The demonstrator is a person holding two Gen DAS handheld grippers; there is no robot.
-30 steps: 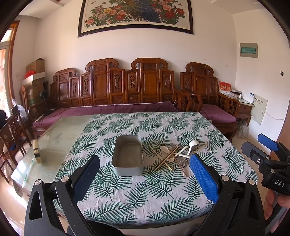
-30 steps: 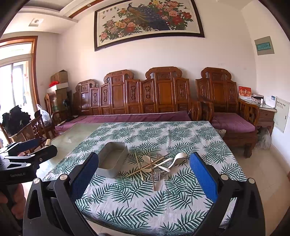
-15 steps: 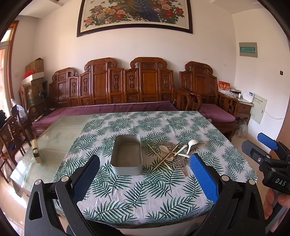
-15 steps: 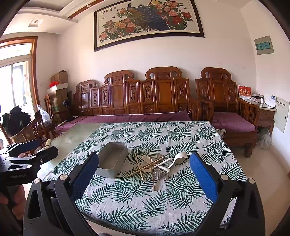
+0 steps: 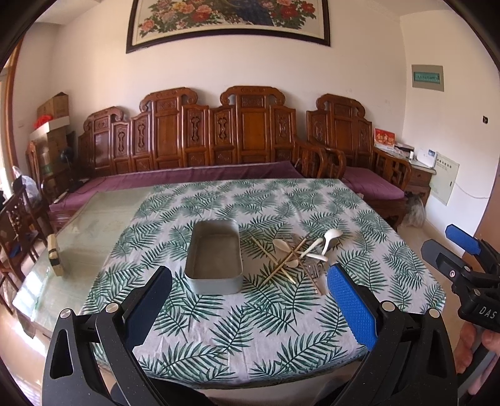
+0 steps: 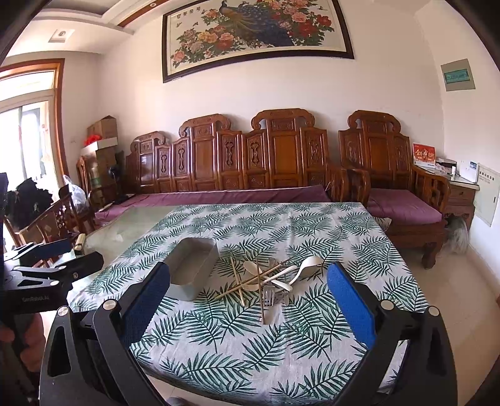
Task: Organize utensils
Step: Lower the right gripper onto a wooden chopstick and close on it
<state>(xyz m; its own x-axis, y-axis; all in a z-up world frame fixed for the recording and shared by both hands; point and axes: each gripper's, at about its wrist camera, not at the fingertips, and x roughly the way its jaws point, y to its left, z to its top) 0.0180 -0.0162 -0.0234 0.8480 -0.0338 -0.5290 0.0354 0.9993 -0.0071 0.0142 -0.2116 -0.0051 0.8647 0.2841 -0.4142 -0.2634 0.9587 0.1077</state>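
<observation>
Ahead of our right gripper [image 6: 247, 309], utensil pile [image 6: 268, 278] beside tin [image 6: 190, 268]; both our grippers spread, empty.

We lose the worktop's [image 5: 256, 368] near edge behind the left gripper [image 5: 250, 306]. The fork [image 6: 269, 296] lies half buried under crossed chopsticks [image 6: 261, 290], tines blurred. The painting [image 5: 228, 22] is cropped at the top, its inscription too small to read.

Empty grey metal tin [image 5: 215, 259] sits upright; just beside it, crossed chopsticks [image 5: 282, 261], white spoons [image 5: 325, 242], forks [image 5: 312, 269] piled.
</observation>
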